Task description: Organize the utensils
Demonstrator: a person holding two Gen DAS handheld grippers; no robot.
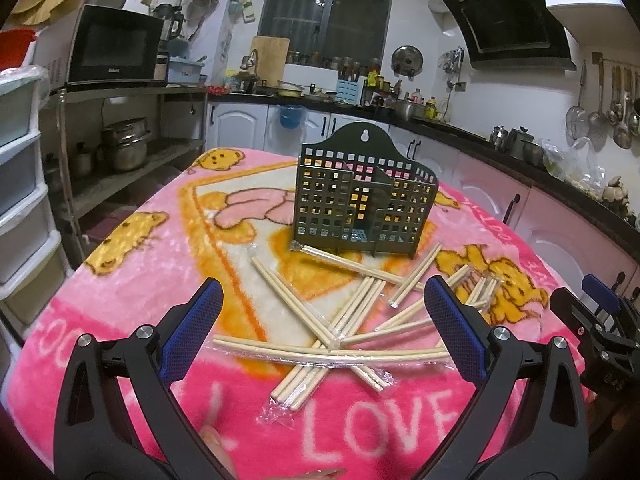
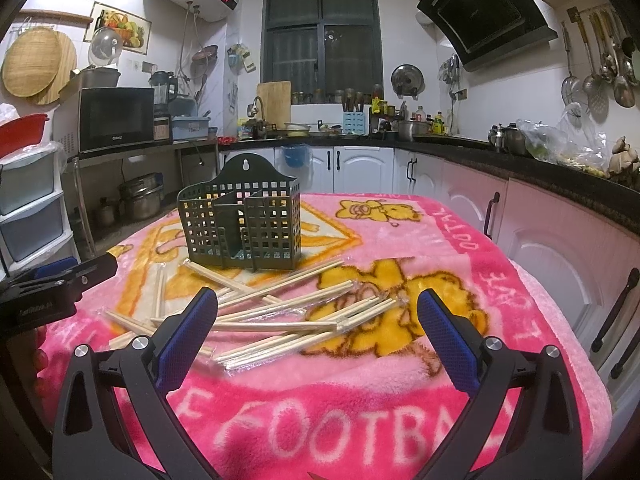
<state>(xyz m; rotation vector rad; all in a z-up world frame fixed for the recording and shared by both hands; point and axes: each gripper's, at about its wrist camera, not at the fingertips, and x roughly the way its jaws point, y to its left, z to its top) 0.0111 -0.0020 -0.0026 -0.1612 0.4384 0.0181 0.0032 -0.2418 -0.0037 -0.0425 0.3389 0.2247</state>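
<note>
Left tongs: the left tongs (image 1: 322,304) hang spread wide over the near end of the pile, nothing between the blue pads.
Right tongs: the right tongs (image 2: 318,312) are just as wide apart and empty, poised above the right half of the heap.
Chopsticks: the wrapped chopsticks (image 1: 332,320) lie criss-crossed on the pink blanket (image 1: 132,312) covering the tabletop, several pairs in clear sleeves, the far ones reaching right up to the holder's base.
Holder: the dark green holder (image 1: 362,192) stands upright behind the pile, and through its grid walls its compartments look empty.
Progress: by the look of it, nothing is sorted yet; every pair visible is on the blanket.
Left to do: the whole heap waits to go into the holder, pair by pair.
Likely opener: either tongs could take a pair from the near edge first.
</note>
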